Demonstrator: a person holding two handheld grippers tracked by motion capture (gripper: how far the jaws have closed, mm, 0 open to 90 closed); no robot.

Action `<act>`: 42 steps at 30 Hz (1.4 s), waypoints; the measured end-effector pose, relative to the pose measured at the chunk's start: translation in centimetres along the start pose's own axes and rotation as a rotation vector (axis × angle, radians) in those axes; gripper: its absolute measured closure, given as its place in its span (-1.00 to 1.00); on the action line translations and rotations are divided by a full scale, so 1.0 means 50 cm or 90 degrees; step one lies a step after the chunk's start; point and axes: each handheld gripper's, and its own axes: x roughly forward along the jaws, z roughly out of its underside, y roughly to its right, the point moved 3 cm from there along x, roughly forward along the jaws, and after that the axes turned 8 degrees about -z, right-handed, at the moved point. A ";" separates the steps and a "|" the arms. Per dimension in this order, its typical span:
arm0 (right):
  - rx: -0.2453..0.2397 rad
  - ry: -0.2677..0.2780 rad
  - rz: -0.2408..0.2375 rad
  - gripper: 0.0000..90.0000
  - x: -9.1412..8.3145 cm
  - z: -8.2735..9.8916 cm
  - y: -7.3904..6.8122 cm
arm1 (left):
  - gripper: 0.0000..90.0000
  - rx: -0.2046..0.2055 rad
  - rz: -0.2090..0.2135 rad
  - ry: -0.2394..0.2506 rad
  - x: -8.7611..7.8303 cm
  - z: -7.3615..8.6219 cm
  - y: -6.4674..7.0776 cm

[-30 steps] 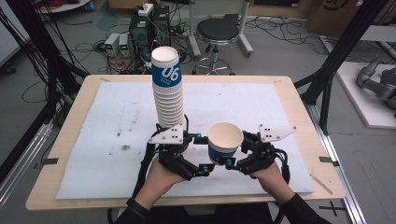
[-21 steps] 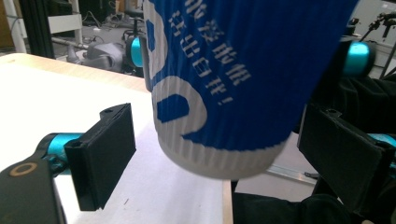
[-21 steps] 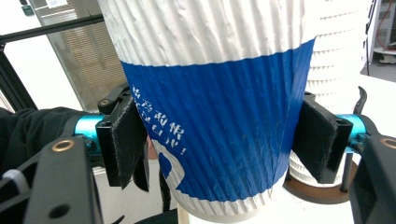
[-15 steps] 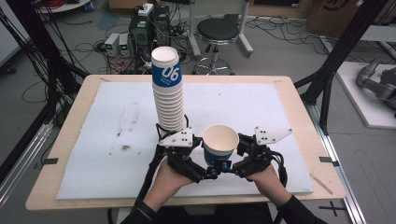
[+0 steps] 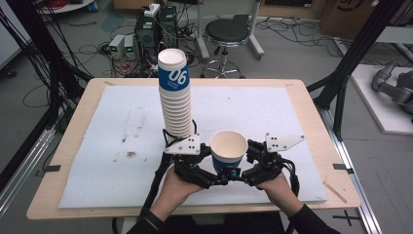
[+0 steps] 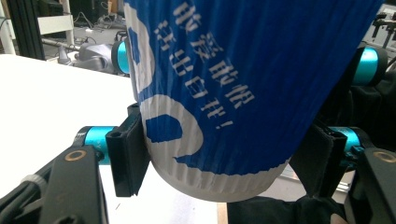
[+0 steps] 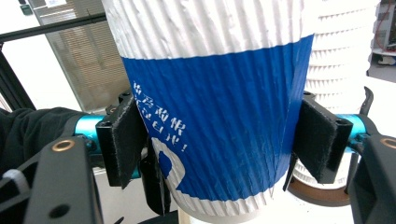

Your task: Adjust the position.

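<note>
both on one cup (image 5: 228,150): my left gripper (image 5: 217,176) and right gripper (image 5: 240,174) each clamp its lower blue wall from opposite sides. cup upright, mouth up, above the white mat (image 5: 97,146), just right of the cup stack (image 5: 175,97).

White "06" on blue band of top cup in tall white ribbed paper cup stack (image 5: 174,92); white Chinese characters on blue band of single ribbed paper cup (image 6: 243,88), not clearly readable.

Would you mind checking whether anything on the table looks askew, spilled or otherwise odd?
The tall stack of cups leans slightly instead of standing straight. Dark stains mark the white mat left of it. The single cup, clamped between both grippers, looks undamaged.
</note>
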 end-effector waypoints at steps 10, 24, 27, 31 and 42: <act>0.007 -0.013 -0.011 -0.56 0.009 -0.001 0.003 | -0.33 0.000 -0.001 0.000 -0.007 0.004 -0.001; 0.010 -0.012 -0.006 -0.67 -0.001 -0.023 -0.002 | -0.33 0.003 0.006 -0.018 0.003 0.013 0.002; 0.004 -0.018 -0.001 -0.64 0.000 -0.022 -0.005 | -0.33 0.004 0.009 -0.022 0.007 0.014 0.002; -0.015 -0.016 0.002 -0.49 -0.006 -0.023 -0.006 | -0.33 0.002 0.013 -0.021 0.008 0.015 0.002; -0.017 -0.019 0.017 -0.46 -0.005 -0.022 -0.008 | -0.65 -0.010 0.002 0.007 0.007 0.004 0.007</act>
